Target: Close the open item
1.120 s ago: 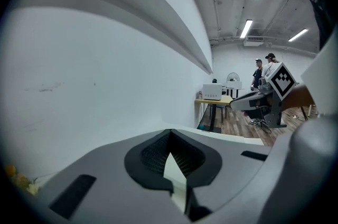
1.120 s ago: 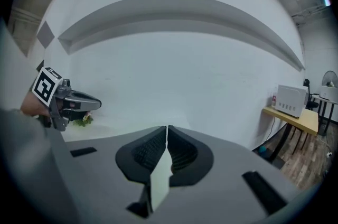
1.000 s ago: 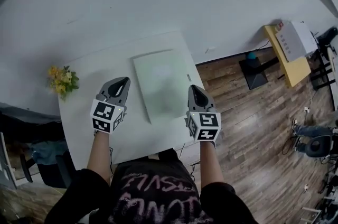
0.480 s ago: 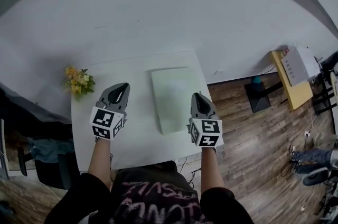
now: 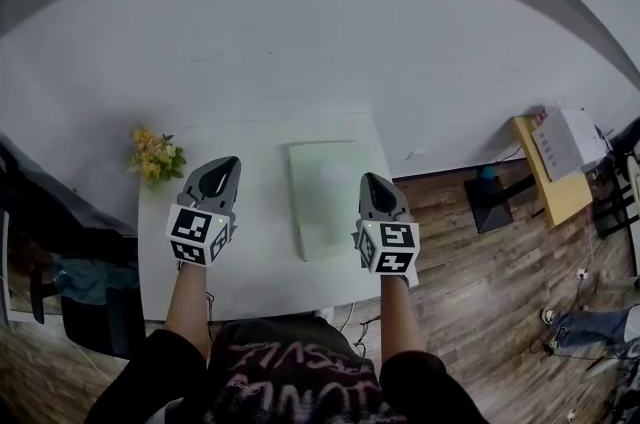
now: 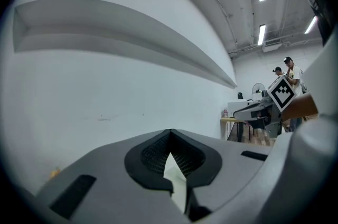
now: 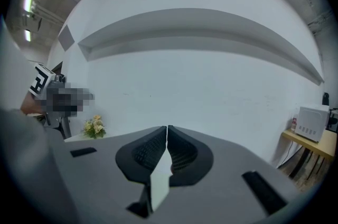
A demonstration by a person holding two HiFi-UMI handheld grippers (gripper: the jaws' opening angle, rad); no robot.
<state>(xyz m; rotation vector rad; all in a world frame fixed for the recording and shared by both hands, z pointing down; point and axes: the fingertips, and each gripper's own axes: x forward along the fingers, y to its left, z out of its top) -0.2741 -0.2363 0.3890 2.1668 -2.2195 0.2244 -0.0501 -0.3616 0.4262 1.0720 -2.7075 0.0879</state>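
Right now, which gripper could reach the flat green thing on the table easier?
Probably the right gripper: it hangs at the right edge of the green thing, while the left gripper is farther off to its left. Both are shut and empty.

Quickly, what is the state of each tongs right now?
Left tongs: closed, holding nothing.
Right tongs: closed, holding nothing.

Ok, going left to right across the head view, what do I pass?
Yellow flower bunch → left gripper → pale green flat folder → right gripper → yellow wooden side table.
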